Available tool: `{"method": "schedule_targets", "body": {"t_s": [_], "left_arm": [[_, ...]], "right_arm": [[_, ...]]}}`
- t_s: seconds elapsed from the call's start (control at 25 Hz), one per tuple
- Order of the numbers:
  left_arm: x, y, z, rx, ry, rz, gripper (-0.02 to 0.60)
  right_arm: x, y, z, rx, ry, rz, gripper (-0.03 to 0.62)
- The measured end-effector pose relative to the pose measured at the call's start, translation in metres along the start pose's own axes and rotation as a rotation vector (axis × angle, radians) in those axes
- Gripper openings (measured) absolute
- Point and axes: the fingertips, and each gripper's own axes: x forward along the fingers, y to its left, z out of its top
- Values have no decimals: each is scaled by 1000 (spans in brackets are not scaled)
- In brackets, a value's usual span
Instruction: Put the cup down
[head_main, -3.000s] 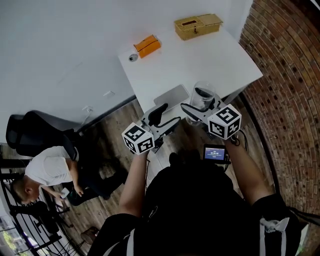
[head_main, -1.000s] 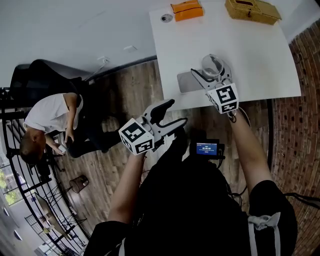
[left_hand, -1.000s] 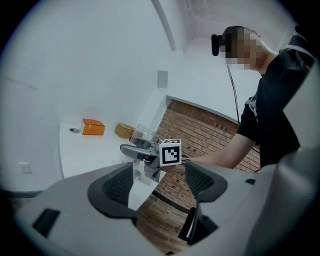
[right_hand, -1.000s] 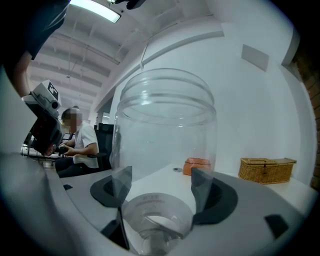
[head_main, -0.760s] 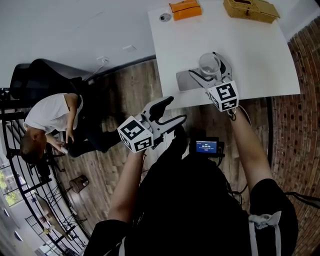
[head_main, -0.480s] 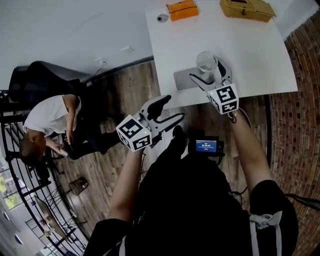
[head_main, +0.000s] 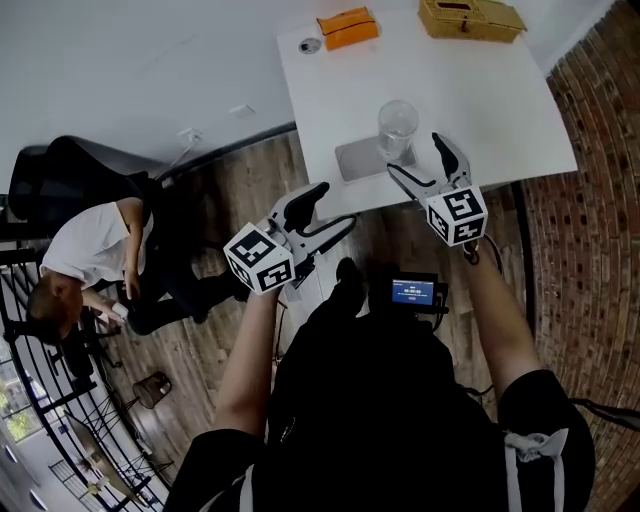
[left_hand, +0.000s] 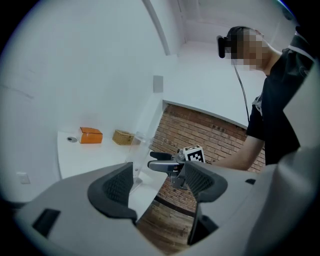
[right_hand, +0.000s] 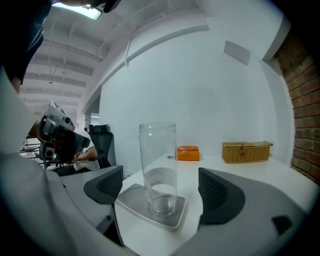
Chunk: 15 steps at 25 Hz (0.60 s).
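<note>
Set down upright on a grey tray (head_main: 352, 161) near the front edge of the white tabletop (head_main: 480, 110): the clear cup (head_main: 397, 128), touched by nothing. Just short of it, the right tool (head_main: 414, 157), jaws spread wide after opening just now, nothing gripped, cup ahead of the tips and clear of both pads. Further left, off the tabletop and above the wood floor (head_main: 245, 180), the left tool (head_main: 333, 205), jaws likewise apart and empty. Along the far edge, an orange box (head_main: 347, 28) and a wicker basket (head_main: 472, 18).
</note>
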Motion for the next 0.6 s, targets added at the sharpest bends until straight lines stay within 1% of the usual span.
{"method": "schedule_targets", "body": {"t_s": [0.12,0.24,0.32,0.36,0.44,0.48,0.52,0.6], "left_arm": [[0,0,2,7,-16,-16,333],[1,1,6,11,-33,-30,333],[0,0,10,19,-50,-36,322],[-1,-1,13,23,-61,-39,305],[-1,-3,19,26,-88,-46,252],[0,-5,22,28,-99,-51,235],[1,-7,25,34,-109,-57,222],[3,-11,31,52,-129,-68,196]], "right_arm": [[-14,-3,12,48,1,-15,480],[-30,1,28,95,-8,-4,476],[-39,6,38,101,-3,0,458],[-43,8,43,102,-5,-2,434],[-53,10,57,111,-29,-13,346],[-58,10,64,119,-46,-19,321],[-62,11,71,127,-62,-25,278],[-70,15,82,144,-89,-32,227]]}}
